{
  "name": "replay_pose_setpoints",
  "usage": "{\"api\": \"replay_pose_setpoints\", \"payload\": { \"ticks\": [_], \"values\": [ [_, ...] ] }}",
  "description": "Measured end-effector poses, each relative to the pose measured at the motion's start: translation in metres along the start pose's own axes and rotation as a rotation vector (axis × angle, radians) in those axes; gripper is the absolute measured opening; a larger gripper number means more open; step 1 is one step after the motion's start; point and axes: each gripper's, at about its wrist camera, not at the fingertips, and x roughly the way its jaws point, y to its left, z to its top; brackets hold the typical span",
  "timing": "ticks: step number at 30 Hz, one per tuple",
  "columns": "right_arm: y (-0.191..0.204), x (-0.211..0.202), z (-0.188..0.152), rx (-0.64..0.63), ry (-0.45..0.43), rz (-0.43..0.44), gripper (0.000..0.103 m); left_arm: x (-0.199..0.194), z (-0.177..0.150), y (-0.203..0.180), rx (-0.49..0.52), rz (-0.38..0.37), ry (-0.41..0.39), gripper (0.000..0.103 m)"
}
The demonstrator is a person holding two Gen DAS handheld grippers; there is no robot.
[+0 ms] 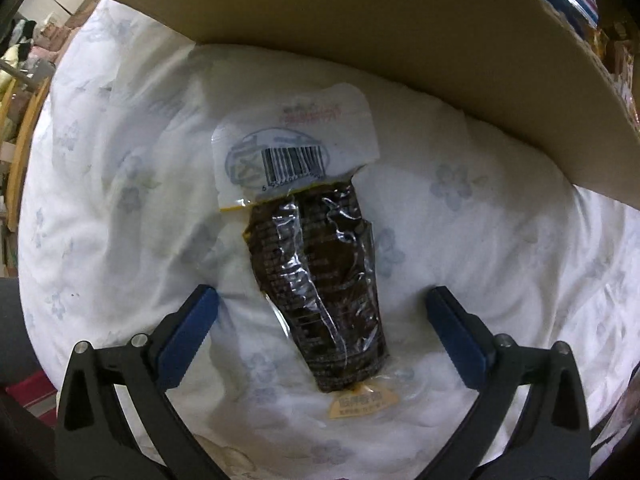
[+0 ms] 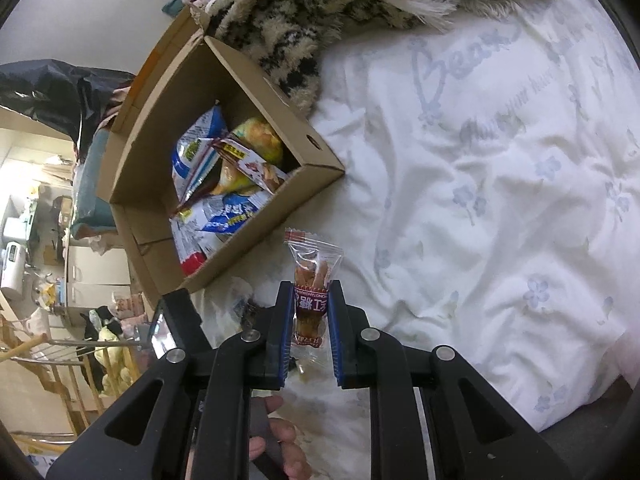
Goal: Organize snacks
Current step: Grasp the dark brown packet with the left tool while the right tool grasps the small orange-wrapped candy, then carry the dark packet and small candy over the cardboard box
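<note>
In the left wrist view a dark brown snack packet [image 1: 320,276] with a white barcode top lies on the white floral bedding. My left gripper [image 1: 322,298] is open, its blue pads on either side of the packet, not touching it. In the right wrist view my right gripper [image 2: 310,300] is shut on a small clear-wrapped snack [image 2: 312,280] with a red label, held above the bedding. To its upper left is the open cardboard box [image 2: 320,162], holding several snack bags [image 2: 212,184].
The cardboard box's side [image 1: 360,32] looms just beyond the dark packet. A furry patterned blanket [image 2: 320,8] lies behind the box. The white bedding [image 2: 500,184] spreads to the right. Room clutter and a wooden rack [image 2: 48,352] lie past the bed's left edge.
</note>
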Motion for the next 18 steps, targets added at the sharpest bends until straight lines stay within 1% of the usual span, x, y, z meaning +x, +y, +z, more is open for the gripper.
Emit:
{"api": "replay_pose_setpoints", "payload": {
  "ticks": [2, 3, 4, 7, 10, 11, 13, 14, 18],
  "values": [
    [0.002, 0.0, 0.001, -0.003, 0.001, 0.004, 0.017, -0.003, 0.004, 0.002, 0.025, 0.004, -0.01, 0.09],
    [0.002, 0.001, 0.001, -0.005, 0.001, 0.004, 0.017, -0.006, 0.003, 0.003, 0.046, 0.005, -0.016, 0.087],
    [0.004, 0.001, 0.0, -0.009, 0.002, 0.003, 0.017, -0.009, 0.002, 0.006, 0.061, 0.006, -0.019, 0.082],
    [0.006, 0.001, 0.0, -0.015, 0.003, 0.007, 0.017, -0.013, 0.0, 0.009, 0.137, -0.003, -0.006, 0.074],
    [0.01, 0.002, -0.002, -0.024, 0.005, 0.009, 0.017, -0.02, 0.0, 0.018, 0.186, -0.023, 0.009, 0.061],
    [0.012, 0.004, -0.003, -0.032, 0.008, 0.009, 0.017, -0.021, -0.002, 0.02, 0.199, -0.03, 0.011, 0.056],
    [0.015, 0.006, -0.004, -0.046, 0.013, 0.003, 0.017, -0.026, -0.002, 0.025, 0.234, -0.041, 0.006, 0.048],
    [0.016, 0.007, -0.005, -0.051, 0.017, 0.002, 0.017, -0.03, -0.003, 0.029, 0.255, -0.052, 0.0, 0.048],
    [0.018, 0.007, -0.009, -0.062, 0.022, 0.001, 0.017, -0.037, -0.014, 0.044, 0.32, -0.043, -0.006, 0.047]
  ]
}}
